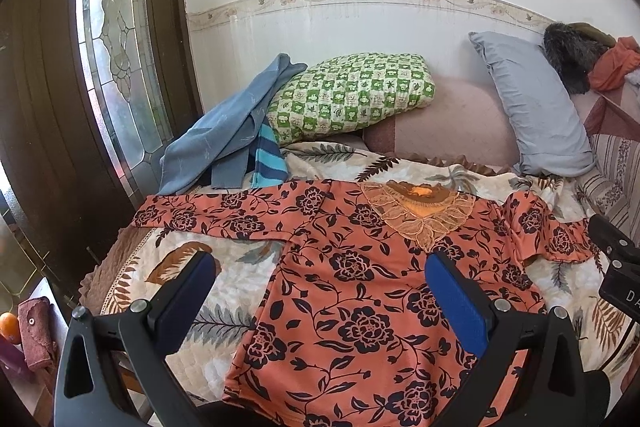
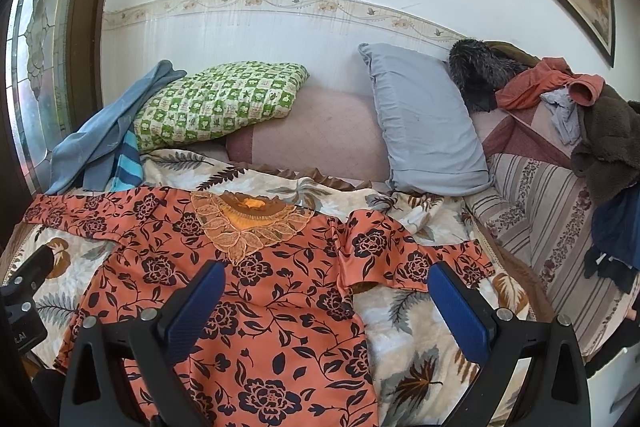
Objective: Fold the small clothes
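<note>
An orange blouse with a black flower print lies front up on the bed, lace collar at the far side. Its left sleeve lies stretched out flat; its right sleeve is bunched and creased. My left gripper hovers open and empty over the blouse's left half. My right gripper hovers open and empty over its right side, the right finger close to the right sleeve's cuff. Part of each gripper's body shows at the edge of the other view.
The bed has a cream leaf-print cover. A blue garment, a striped cloth, a green checked pillow and a grey pillow lie behind. A clothes heap sits far right. A glass-panelled door stands on the left.
</note>
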`<state>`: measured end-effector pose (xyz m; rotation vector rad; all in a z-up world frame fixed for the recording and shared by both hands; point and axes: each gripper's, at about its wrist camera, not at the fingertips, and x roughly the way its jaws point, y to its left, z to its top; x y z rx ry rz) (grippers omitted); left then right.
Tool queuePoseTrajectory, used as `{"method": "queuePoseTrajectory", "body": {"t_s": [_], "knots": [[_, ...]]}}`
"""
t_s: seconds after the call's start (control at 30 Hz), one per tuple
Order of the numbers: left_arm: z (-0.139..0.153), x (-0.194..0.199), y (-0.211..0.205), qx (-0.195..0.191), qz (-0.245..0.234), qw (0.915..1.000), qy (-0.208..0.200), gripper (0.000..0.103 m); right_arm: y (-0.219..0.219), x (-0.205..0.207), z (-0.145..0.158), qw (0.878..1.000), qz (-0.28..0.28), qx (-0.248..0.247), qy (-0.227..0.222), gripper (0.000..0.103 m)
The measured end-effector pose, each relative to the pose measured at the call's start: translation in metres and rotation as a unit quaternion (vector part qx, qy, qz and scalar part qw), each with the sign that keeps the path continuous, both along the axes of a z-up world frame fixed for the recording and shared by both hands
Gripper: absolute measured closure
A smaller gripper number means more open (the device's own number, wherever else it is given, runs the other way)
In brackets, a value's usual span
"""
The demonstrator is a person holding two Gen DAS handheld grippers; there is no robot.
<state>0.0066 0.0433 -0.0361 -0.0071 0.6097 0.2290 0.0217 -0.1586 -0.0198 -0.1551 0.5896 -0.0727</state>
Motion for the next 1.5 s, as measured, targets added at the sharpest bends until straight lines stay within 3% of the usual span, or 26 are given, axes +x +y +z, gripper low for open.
{"method": "queuePoseTrajectory", "body": {"t_s": [0.33,0.8,1.23,1.33,1.5], "knots": [[0.003,-0.008,0.024,0.008,0.035,0.9993,-0.013,0.0,0.0,0.0,-0.003,1.0,0.003,0.001,0.003,0.001],[0.01,-0.028,0.071,0.014,0.099,0.9945,-0.031,0.0,0.032,0.002,-0.006,0.999,0.038,-0.012,0.008,0.001],[0.006,-0.026,0.074,0.01,0.102,0.9945,-0.022,0.0,0.037,0.001,-0.006,0.999,0.046,-0.01,0.008,0.001],[-0.005,-0.016,0.073,-0.006,0.084,0.9964,0.002,0.0,0.023,0.006,-0.007,0.999,0.044,0.005,0.011,0.001],[-0.036,0.006,0.062,-0.035,0.06,0.9962,0.053,0.0,-0.051,0.021,-0.013,0.998,-0.001,0.059,0.017,0.001]]}}
